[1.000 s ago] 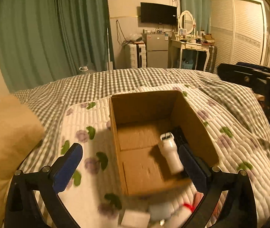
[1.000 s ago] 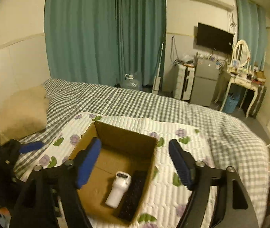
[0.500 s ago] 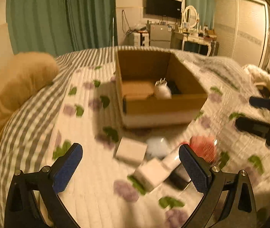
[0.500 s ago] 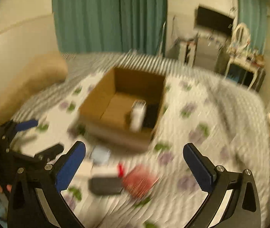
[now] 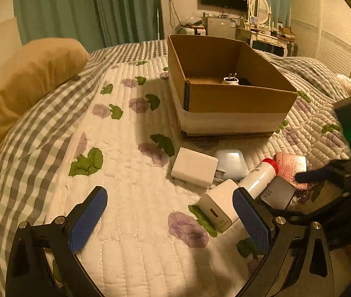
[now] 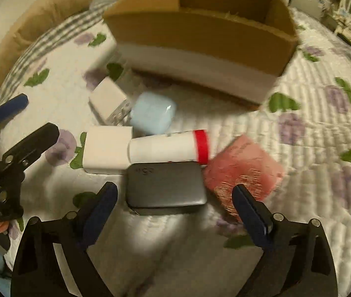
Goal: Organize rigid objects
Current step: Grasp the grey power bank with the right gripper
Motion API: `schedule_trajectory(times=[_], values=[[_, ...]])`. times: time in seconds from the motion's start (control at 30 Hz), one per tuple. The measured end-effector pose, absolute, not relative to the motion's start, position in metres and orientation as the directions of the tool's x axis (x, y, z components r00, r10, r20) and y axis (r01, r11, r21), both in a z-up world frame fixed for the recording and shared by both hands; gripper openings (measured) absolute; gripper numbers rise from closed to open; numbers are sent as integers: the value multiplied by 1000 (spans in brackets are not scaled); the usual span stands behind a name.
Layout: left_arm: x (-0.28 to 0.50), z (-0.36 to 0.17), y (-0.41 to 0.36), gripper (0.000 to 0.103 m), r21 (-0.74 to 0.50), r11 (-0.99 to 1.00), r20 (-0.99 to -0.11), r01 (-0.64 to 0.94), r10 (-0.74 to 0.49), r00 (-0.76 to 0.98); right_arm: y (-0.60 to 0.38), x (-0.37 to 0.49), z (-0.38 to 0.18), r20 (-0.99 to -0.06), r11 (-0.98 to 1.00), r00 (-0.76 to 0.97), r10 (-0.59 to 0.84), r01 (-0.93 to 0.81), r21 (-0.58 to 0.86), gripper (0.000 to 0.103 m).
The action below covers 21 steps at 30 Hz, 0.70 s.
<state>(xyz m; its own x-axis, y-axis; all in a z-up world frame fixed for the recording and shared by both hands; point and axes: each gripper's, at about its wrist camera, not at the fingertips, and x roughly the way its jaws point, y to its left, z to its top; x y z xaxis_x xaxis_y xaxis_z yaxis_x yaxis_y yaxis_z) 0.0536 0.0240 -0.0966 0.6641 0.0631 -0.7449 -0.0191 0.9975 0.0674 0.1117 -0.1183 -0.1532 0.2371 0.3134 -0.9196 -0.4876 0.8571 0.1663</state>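
While both grippers hang over the quilt (image 5: 131, 198), neither holds anything. Left gripper (image 5: 169, 219): jaws spread wide, above bare quilt on the near side of the cardboard box (image 5: 234, 104), beside the pile of loose things. Right gripper (image 6: 174, 209): jaws spread wide, straddling the near edge of the gray charger (image 6: 165, 188), no contact visible.

Landmark: cardboard box, open top, resting on the quilt. Inside it, a white plug (image 5: 230, 80) with prongs up, and a dark item next to it, too hidden to identify.

Loose things, all just in front of the box:
- white adapter (image 6: 107, 97) nearest the box, touching the pale blue case (image 6: 153, 116);
- white cube charger (image 6: 107, 149) and white bottle with red cap (image 6: 168, 146) in a row behind the gray charger, touching it;
- pink packet (image 6: 242, 170), to the right of the gray charger.

Tan pillow (image 5: 22, 79) lies well left of the box. Right wrist view is motion-blurred.
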Motion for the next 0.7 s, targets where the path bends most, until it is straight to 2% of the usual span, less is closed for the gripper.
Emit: schedule_trajectory(times=[0.03,0.1,0.13,0.27,0.43,0.6,0.7], values=[[54,-97,25,103,63,998,-746,-21,61,663,-116,116,-161,-928,859,213,307,-481,174,84],[54,-98,26,103,55,998,-751,-22,56,658,-114,119,-166,-929,862,209,307,-474,178,78],[55,-99,26,103,57,998,-754,-23,58,655,-112,119,-166,-925,857,205,319,-479,189,69],[58,-101,21,103,77,997,-768,-9,65,637,-115,113,-163,-919,858,224,325,-479,186,69],[63,-109,5,103,136,990,-792,38,86,604,-149,98,-116,-846,870,363,390,-446,210,69],[73,-124,-27,103,159,980,-831,117,69,552,-171,97,-87,-815,894,475,332,-433,112,69],[83,-138,-42,103,214,967,-838,138,109,534,-178,106,-87,-816,898,469,339,-419,133,69]])
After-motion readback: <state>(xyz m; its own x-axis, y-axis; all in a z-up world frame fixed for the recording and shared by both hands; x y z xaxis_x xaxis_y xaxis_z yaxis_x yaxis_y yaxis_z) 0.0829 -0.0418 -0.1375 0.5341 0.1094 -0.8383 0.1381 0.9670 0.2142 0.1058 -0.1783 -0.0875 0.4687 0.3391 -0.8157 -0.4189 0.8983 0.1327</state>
